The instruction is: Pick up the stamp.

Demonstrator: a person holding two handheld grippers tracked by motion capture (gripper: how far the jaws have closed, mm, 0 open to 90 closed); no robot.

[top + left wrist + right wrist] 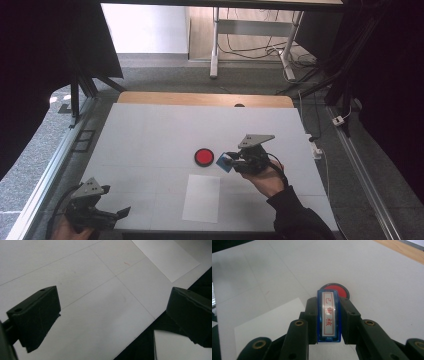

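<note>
I'm looking down on a white table (150, 135) with faint grid lines and a wooden strip along its far edge. Beyond it the floor is grey carpet, with metal desk legs and loose cables at the back, and dark frame rails run down both sides. A white sheet of paper (201, 198) lies near my edge of the table, and a round red ink pad (203, 157) in a black case sits just past it.

My right gripper (231, 161) hangs low over the table just right of the pad, pointing left toward it. Its jaws are clamped on a blue stamp (328, 316) with a white label and red characters.

My left gripper (120, 213) sits at the near left corner, well apart from everything, its jaws spread wide with nothing between them.
</note>
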